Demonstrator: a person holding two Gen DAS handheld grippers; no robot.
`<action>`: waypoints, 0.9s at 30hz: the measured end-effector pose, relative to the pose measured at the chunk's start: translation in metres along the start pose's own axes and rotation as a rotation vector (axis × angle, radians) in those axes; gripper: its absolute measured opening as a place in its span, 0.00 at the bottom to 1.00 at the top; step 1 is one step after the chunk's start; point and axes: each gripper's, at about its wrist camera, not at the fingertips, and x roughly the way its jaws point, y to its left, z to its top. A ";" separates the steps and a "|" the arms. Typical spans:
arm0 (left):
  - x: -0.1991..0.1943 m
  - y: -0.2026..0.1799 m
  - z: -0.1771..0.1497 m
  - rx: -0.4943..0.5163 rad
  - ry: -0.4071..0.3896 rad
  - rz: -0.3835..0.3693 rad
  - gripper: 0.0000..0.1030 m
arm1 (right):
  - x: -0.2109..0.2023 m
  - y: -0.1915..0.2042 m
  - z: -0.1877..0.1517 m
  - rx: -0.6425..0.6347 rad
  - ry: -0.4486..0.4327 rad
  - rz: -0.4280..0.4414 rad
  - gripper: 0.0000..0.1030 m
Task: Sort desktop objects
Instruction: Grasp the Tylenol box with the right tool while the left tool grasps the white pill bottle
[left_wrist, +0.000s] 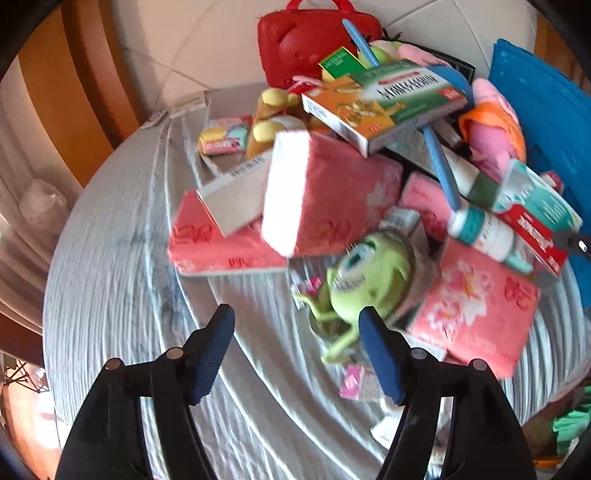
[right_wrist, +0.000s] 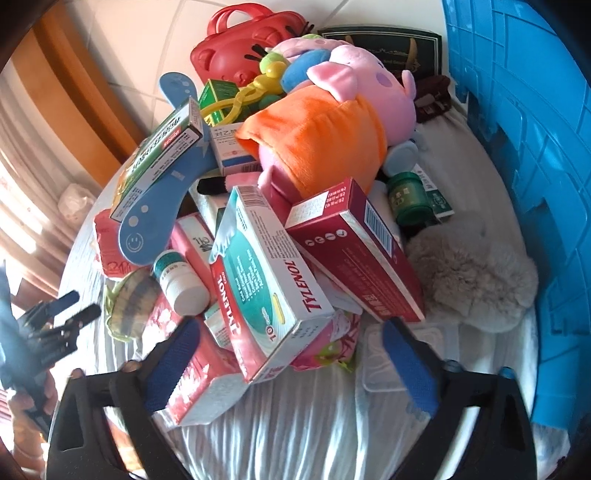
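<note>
A pile of mixed objects lies on the white cloth-covered table (left_wrist: 122, 295). In the left wrist view, my left gripper (left_wrist: 295, 354) is open over bare cloth, with a green one-eyed plush (left_wrist: 369, 280) just beyond its right finger. Pink tissue packs (left_wrist: 332, 199), medicine boxes (left_wrist: 380, 107) and a white pill bottle (left_wrist: 487, 232) are heaped behind it. In the right wrist view, my right gripper (right_wrist: 291, 369) stands wide open around the near end of a Tylenol box (right_wrist: 266, 288), and its pads do not press on the box. A pink tissue pack (right_wrist: 199, 384) lies under that box by the left pad.
A blue plastic crate (right_wrist: 524, 147) stands along the right side. A red carry case (right_wrist: 240, 48) sits at the back. A pink and orange pig plush (right_wrist: 332, 122), a dark red box (right_wrist: 354, 251), a green jar (right_wrist: 410, 199) and a beige furry item (right_wrist: 469, 273) crowd the heap. The left gripper (right_wrist: 79, 308) shows at the left.
</note>
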 end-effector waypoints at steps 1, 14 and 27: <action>0.000 -0.001 -0.006 -0.002 0.013 -0.017 0.67 | 0.001 0.001 0.000 -0.005 0.001 -0.002 0.72; 0.012 -0.023 -0.031 -0.109 0.083 -0.056 0.67 | 0.004 0.001 0.011 -0.054 0.002 0.058 0.40; -0.010 -0.107 0.042 -0.015 -0.043 -0.064 0.67 | -0.056 -0.023 0.022 -0.093 -0.139 0.162 0.18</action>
